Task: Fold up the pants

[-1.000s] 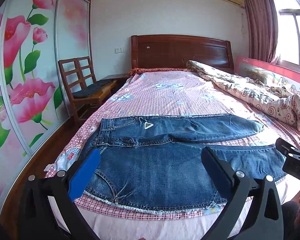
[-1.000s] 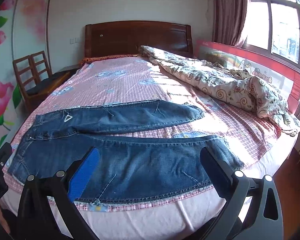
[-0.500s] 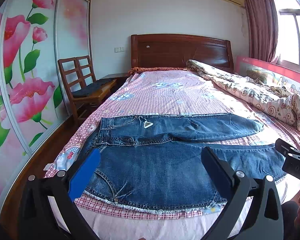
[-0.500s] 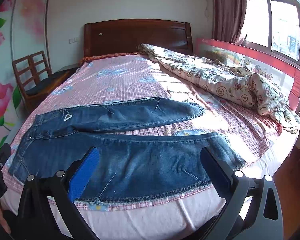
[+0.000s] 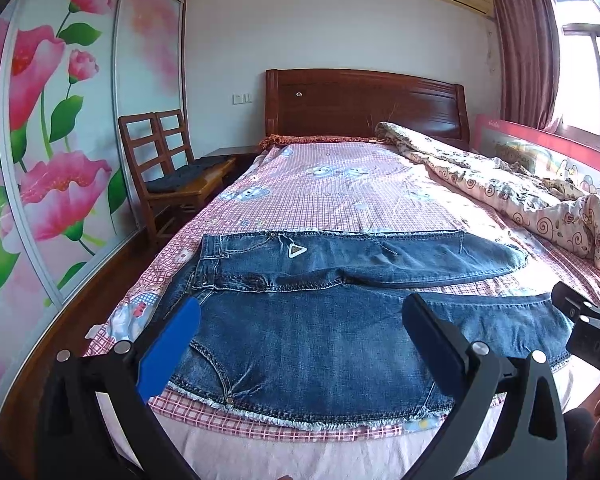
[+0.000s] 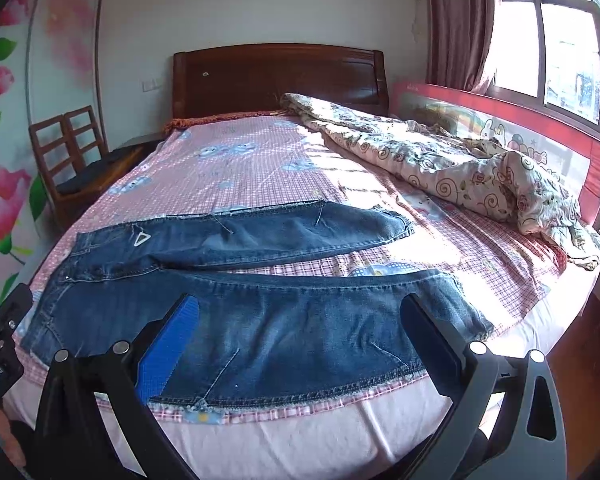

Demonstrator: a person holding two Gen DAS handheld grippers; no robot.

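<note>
Dark blue jeans point(image 5: 340, 316) lie flat across the foot of the bed, waist at the left, both legs stretched to the right and spread a little apart. A white triangle tag point(image 5: 297, 251) sits near the waistband. My left gripper point(image 5: 300, 320) hovers open above the near leg by the waist, holding nothing. In the right wrist view the same jeans point(image 6: 260, 320) fill the near bed, and my right gripper point(image 6: 300, 320) stands open over the near leg toward its hem point(image 6: 472, 312). Each gripper's body shows at the edge of the other's view.
The bed point(image 5: 340, 184) has a pink checked sheet and a wooden headboard point(image 5: 364, 104). A rumpled floral quilt point(image 6: 460, 176) lies along the right side against a red guard rail point(image 6: 540, 136). A wooden chair point(image 5: 168, 172) and a flowered wardrobe point(image 5: 40, 160) stand left.
Both views have crept slightly; the right wrist view tilted down and a little nearer the bed. The jeans lie as before, and both grippers remain open.
</note>
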